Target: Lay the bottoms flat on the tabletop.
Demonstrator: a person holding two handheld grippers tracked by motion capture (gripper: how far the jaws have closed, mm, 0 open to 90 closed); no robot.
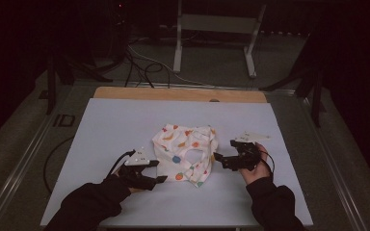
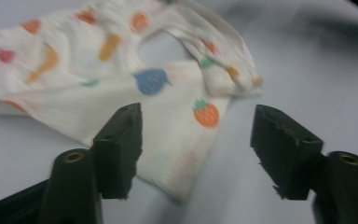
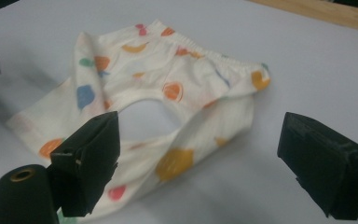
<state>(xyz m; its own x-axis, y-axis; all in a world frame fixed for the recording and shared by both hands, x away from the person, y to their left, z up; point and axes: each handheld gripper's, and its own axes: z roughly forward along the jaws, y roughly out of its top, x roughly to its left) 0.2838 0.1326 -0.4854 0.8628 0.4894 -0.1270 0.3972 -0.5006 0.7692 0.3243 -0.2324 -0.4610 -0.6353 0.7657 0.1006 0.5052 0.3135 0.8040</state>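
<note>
A small white garment printed with coloured fruit shapes lies crumpled in the middle of the white table cover. My left gripper sits just left of the garment's near corner, jaws open and apart from the cloth. In the left gripper view the garment lies ahead of my left gripper, with its near corner between the open jaws. My right gripper is at the garment's right edge, open. In the right gripper view the garment lies in front of my right gripper, its leg hole facing the jaws.
A wooden table edge shows beyond the white cover. On the dark floor behind stand a metal frame and loose cables. A rail runs along the table's left side.
</note>
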